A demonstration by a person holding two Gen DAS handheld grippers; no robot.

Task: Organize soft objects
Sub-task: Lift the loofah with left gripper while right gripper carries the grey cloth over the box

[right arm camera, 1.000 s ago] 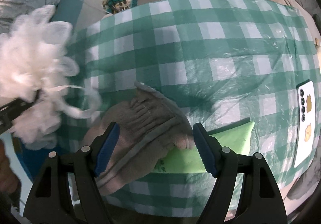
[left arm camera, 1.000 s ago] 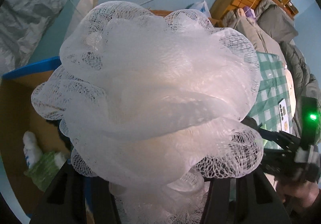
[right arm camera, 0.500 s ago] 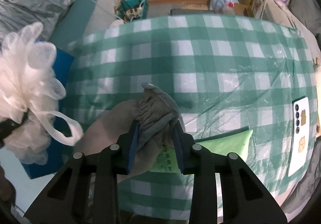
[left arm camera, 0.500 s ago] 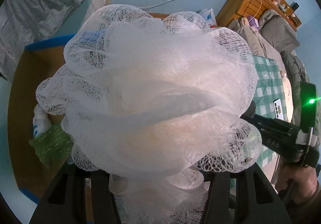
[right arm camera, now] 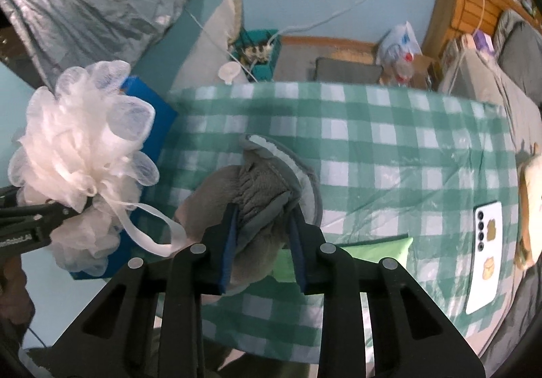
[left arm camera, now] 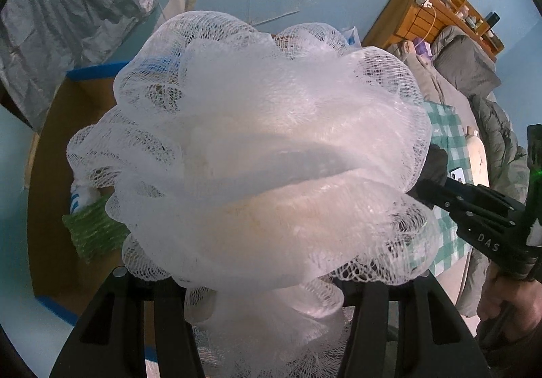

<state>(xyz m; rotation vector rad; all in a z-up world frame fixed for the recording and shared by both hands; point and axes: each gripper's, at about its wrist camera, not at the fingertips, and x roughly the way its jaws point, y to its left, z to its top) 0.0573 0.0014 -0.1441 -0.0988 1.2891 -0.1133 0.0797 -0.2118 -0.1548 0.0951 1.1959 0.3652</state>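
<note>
A white mesh bath pouf [left arm camera: 264, 157] fills the left wrist view, and my left gripper [left arm camera: 267, 276] is shut on its lower part. Beneath it lies an open cardboard box [left arm camera: 50, 147] with blue tape on its rim. In the right wrist view the same pouf [right arm camera: 81, 140] hangs left of the table with its ribbon loop dangling. My right gripper [right arm camera: 262, 218] has a grey fleece glove [right arm camera: 261, 181] with white lining between its blue pads. Its jaws are closing and press on the bunched cuff. The glove's lower part droops over the checked tablecloth [right arm camera: 389, 147].
Inside the box lie a green mesh item [left arm camera: 91, 232] and a white bottle [left arm camera: 79, 198]. A green cloth [right arm camera: 379, 251] and a white phone [right arm camera: 484, 249] rest on the table's near right. A blue box edge [right arm camera: 149, 106] stands just left of the table.
My right gripper closed on the grey glove and lifted it off the table. The left gripper carried the pouf further over the cardboard box.
</note>
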